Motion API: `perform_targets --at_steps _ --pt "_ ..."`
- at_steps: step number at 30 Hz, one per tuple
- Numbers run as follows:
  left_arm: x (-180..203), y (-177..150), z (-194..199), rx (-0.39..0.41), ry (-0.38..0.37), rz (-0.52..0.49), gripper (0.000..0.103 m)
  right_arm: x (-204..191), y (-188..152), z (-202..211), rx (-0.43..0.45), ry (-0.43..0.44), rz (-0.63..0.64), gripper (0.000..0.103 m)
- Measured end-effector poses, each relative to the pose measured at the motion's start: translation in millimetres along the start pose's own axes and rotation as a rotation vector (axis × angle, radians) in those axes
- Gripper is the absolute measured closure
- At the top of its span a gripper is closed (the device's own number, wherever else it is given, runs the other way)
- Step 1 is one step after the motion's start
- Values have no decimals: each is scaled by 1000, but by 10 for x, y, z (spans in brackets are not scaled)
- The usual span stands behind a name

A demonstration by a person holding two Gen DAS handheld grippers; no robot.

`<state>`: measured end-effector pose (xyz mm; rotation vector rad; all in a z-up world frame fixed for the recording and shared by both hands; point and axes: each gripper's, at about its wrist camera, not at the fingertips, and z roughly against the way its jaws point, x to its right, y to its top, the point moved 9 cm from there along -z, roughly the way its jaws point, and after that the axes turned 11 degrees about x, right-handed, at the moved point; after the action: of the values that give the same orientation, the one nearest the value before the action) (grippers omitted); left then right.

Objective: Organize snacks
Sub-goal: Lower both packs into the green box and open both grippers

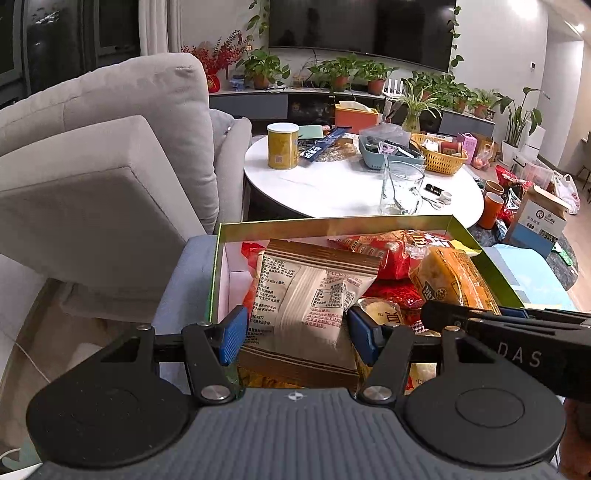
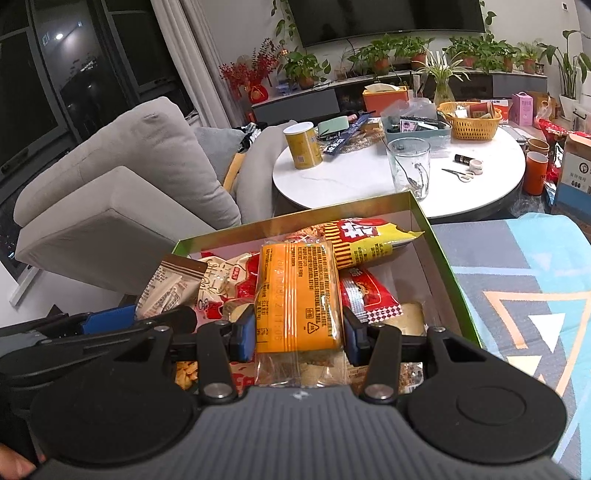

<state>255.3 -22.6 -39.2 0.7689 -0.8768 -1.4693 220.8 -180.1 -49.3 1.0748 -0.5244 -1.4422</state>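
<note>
— Living room, night: what do we log behind the box?

— We log a grey sofa at left, a round white table beyond, and a wall TV over a shelf of potted plants. On the table we count a yellow can, a glass mug, a blue tray and a yellow basket.

— And the snacks?

— We find them heaped in a green-rimmed box, which sits on a patterned blue cloth. Among them we note a red-and-yellow bag near the far wall and a red packet beneath the orange one.

— Left gripper?

— Our left gripper is closed on a white pouch with brown striped ends; both blue pads press its sides, and it stands tilted over the near-left part of the box.

— Right gripper?

— Our right gripper clamps an orange pack between its pads, held lengthwise above the heap at the middle of the box.

— How do the two stand?

— We see them side by side, near each other, each showing at the edge of the other's view.
</note>
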Motion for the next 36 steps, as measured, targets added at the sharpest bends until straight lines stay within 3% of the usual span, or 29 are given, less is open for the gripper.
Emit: perform_targets --at_steps 11,13,15,36 --pt "12 -29 -56 -13 10 -6 46 52 -6 -36 -1 -20 -5 47" --pt "-2 -42 -66 -21 23 -9 46 47 4 -26 12 -32 3 38" --pt "-12 -54 -69 -27 25 -9 46 41 19 -2 26 -34 14 37" --pt "-28 -82 131 -24 35 -15 46 -27 16 174 41 -32 30 36"
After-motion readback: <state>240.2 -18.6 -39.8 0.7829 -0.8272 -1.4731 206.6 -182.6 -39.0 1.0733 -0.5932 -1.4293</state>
